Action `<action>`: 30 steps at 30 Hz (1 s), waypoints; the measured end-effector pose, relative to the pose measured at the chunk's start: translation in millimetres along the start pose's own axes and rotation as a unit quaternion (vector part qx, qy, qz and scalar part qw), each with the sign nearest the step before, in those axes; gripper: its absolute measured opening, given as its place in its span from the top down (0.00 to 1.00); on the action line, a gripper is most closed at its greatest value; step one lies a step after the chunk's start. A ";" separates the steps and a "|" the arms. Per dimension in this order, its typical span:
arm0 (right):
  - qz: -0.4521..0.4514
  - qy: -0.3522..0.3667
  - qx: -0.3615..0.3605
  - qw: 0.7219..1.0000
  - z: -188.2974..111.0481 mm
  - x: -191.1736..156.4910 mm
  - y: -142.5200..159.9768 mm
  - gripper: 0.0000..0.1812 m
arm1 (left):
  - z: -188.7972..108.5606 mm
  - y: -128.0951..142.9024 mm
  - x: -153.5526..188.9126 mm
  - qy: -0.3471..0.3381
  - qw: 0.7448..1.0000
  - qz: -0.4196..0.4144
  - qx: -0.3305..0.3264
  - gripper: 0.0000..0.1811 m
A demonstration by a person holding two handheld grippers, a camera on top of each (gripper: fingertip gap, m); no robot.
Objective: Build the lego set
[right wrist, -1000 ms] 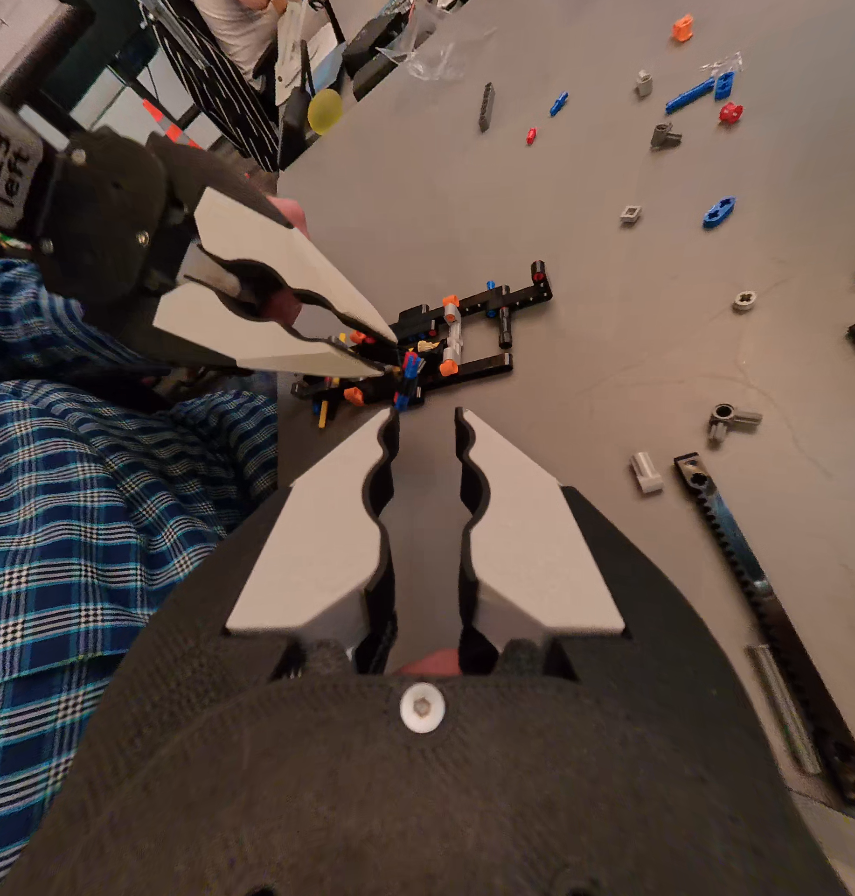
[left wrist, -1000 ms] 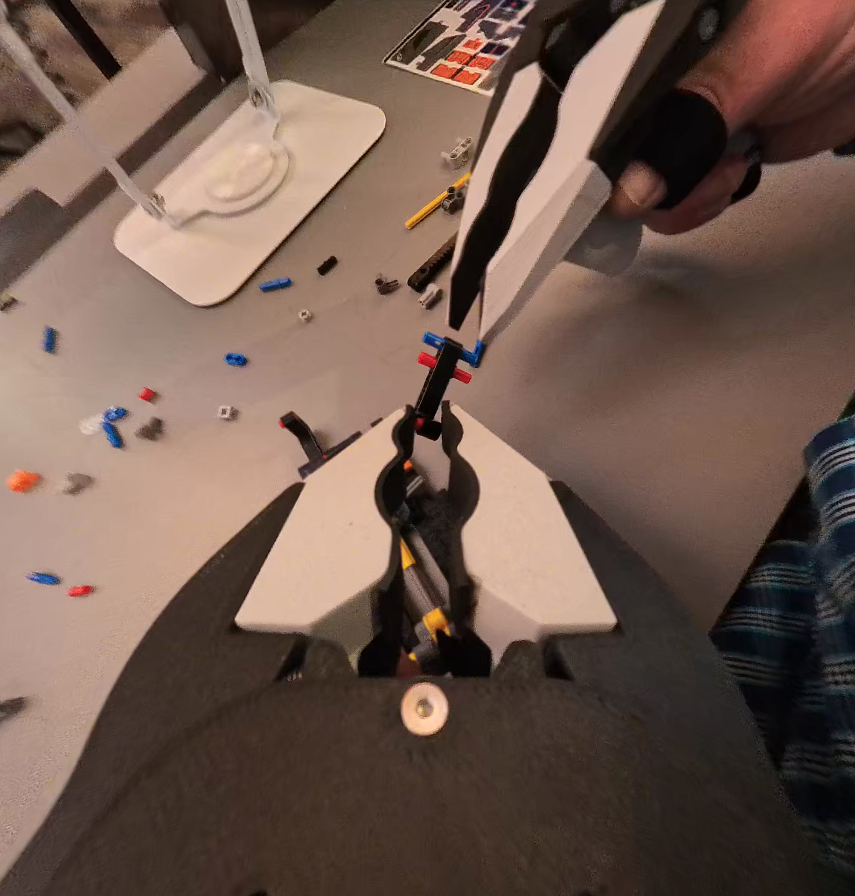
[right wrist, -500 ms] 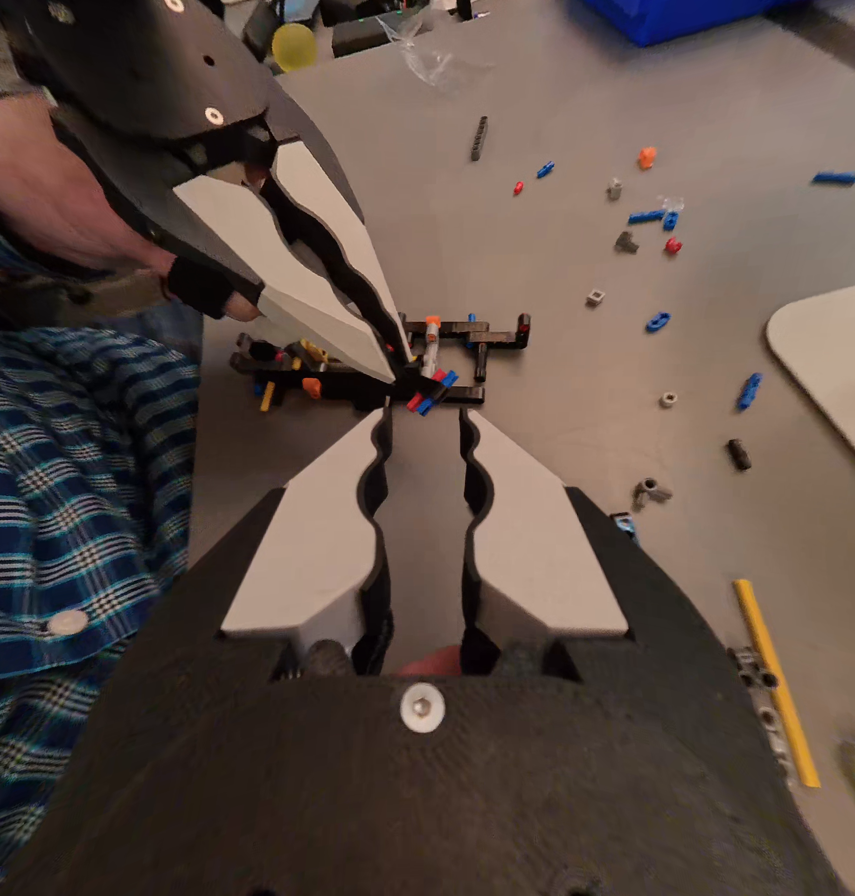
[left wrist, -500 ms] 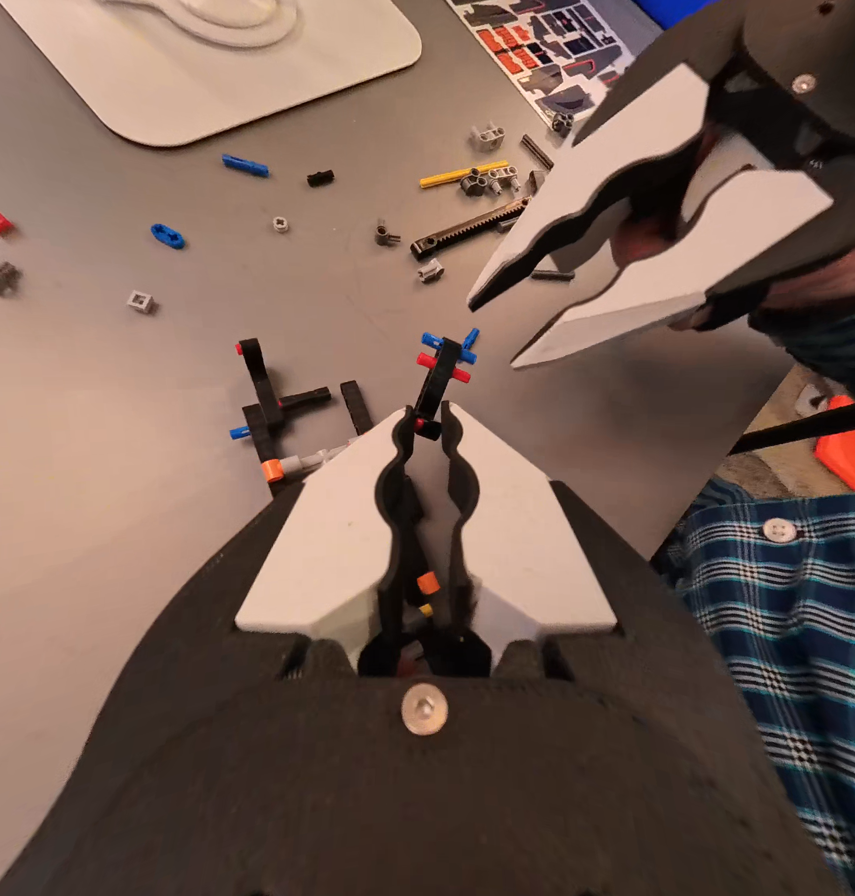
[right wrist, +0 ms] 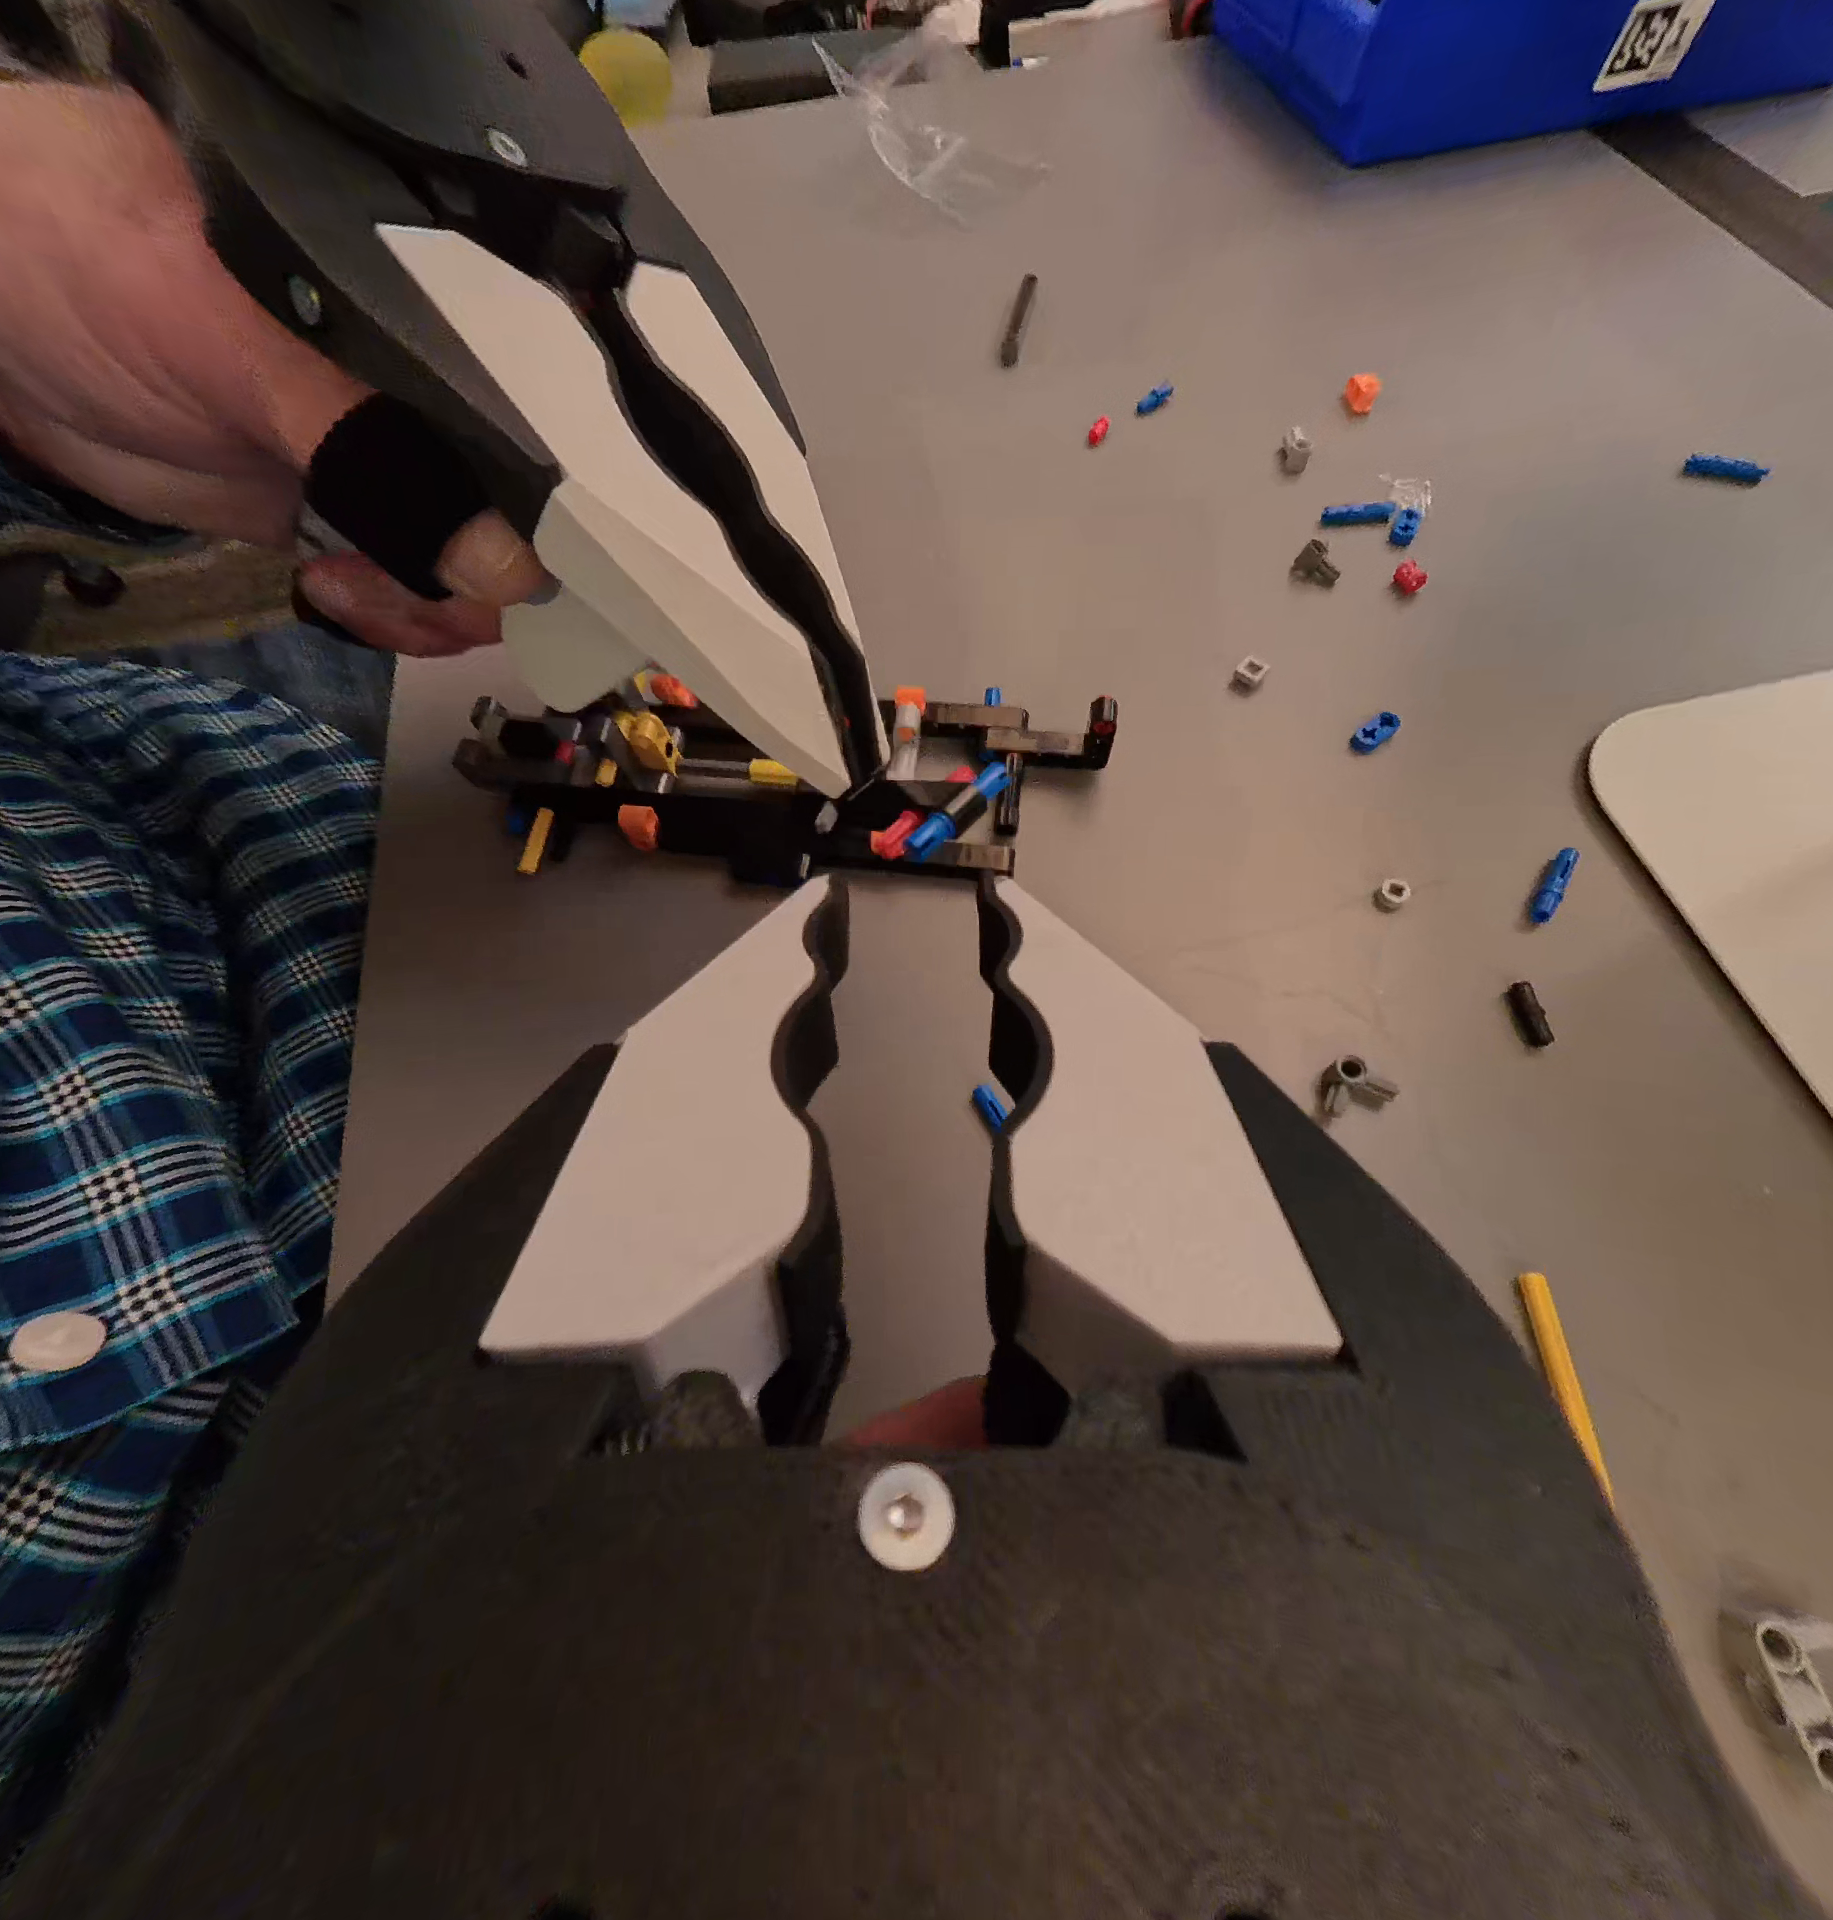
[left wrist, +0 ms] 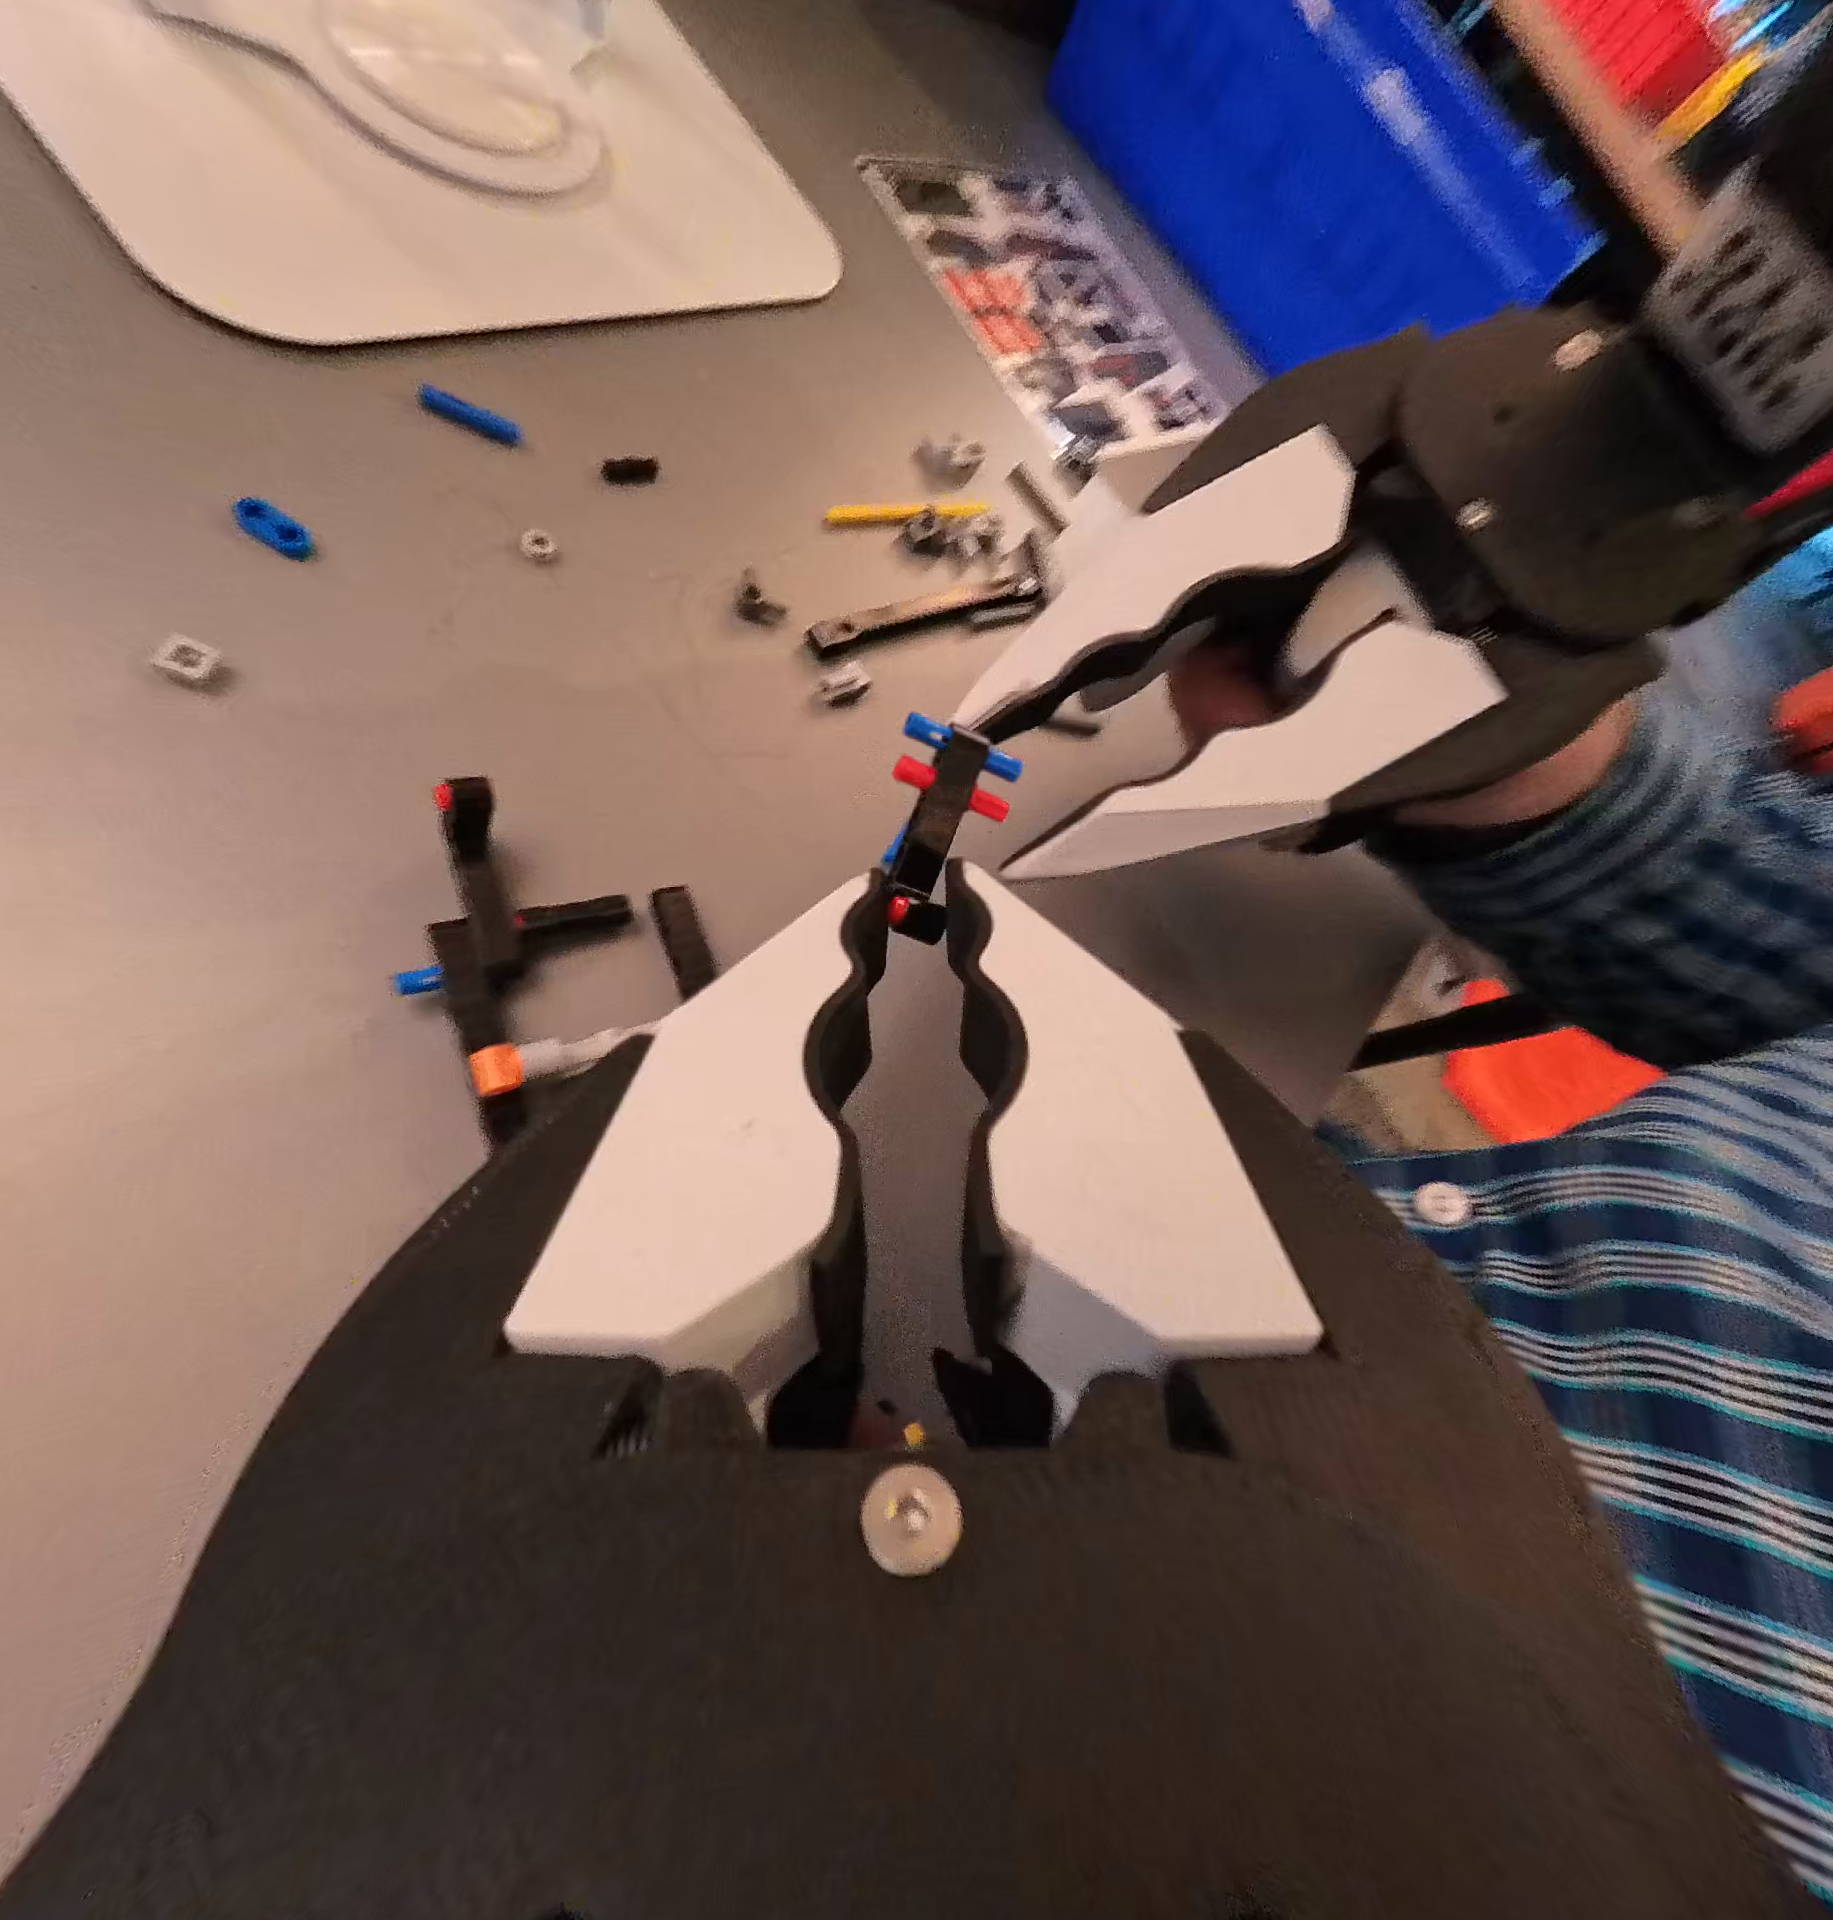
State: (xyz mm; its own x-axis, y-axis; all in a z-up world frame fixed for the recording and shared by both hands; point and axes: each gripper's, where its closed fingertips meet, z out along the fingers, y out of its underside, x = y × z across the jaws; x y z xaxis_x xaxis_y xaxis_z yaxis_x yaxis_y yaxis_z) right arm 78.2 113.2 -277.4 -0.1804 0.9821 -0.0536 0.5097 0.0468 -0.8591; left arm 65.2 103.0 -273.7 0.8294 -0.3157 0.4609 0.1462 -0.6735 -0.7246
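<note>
Grey table; left tool pinching black beam, two blue pins.

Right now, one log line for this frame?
left gripper: shut on black beam | right gripper: open, empty, beside beam's blue pin | chassis: on table

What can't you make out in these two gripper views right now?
- Left wrist view: the sticker sheet is motion-blurred.
- Right wrist view: the left gripper covers part of the black assembly.
- Left wrist view: the yellow axle and grey parts are too small.
</note>
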 end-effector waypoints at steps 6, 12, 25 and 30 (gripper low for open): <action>0.022 -0.089 0.091 0.992 -17.2 -15.4 -27.3 0.84 | -20.4 -23.5 37.3 0.190 0.976 -0.080 0.068 0.95; 0.081 -0.166 0.165 0.969 -31.5 -31.3 -50.6 0.87 | -24.7 -21.2 51.9 0.265 0.953 -0.121 0.075 0.95; 0.137 -0.195 0.172 0.956 -31.5 -34.4 -47.2 0.89 | -22.5 -18.7 55.3 0.256 0.954 -0.125 0.090 0.95; 0.147 -0.196 0.178 0.953 -33.4 -32.4 -48.7 0.88 | -23.1 -22.0 52.9 0.250 0.953 -0.132 0.107 0.95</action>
State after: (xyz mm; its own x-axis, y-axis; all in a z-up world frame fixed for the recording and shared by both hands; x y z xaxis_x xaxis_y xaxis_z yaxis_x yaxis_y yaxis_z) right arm 87.3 85.2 -216.8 -0.4089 0.7967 -0.4450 0.2812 -0.3539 -0.8920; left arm 93.3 85.7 -221.6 0.3961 -0.4689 0.7895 0.4652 -0.6388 -0.6128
